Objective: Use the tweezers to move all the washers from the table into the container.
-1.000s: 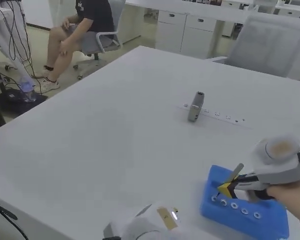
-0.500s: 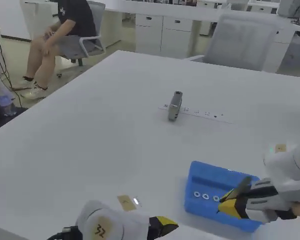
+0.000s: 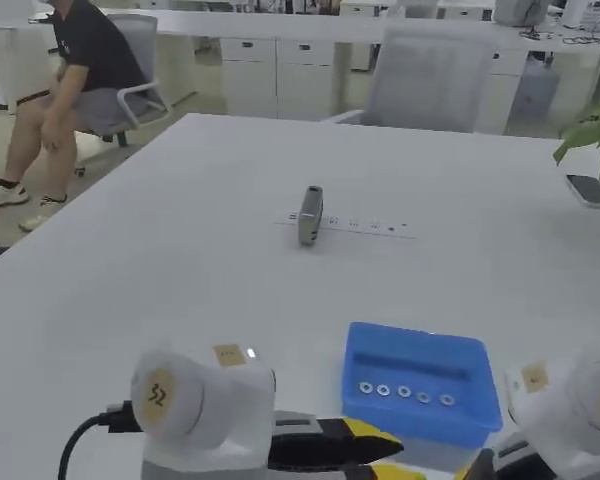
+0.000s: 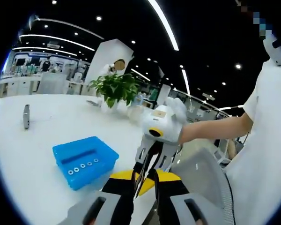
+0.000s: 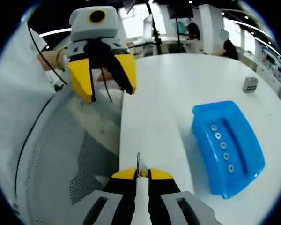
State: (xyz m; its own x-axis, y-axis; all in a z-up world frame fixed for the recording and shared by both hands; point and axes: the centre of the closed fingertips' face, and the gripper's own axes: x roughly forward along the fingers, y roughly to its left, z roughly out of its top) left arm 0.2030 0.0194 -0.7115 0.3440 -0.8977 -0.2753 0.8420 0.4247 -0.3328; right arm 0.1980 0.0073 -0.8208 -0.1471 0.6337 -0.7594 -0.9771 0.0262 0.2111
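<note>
Our right gripper (image 5: pixel 139 174), pinching the thin metal tweezers (image 5: pixel 137 161), has drawn back off the white tabletop's (image 3: pixel 180 250) near edge, beside our spread-jawed left gripper (image 4: pixel 144 176). Five silver ring washers (image 3: pixel 404 391) sit in the blue plastic container (image 3: pixel 410 352), so we judge the task likely finished.

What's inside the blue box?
Five washers lie in a row inside the box, along its near side. A dark groove runs behind them, and its bottom is too shadowed to see.

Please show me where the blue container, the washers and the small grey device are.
blue container (image 3: pixel 420 335): head view, its far rim.
washers (image 3: pixel 404 392): head view, the middle one of the row.
grey device (image 3: pixel 310 213): head view, its top face.
</note>
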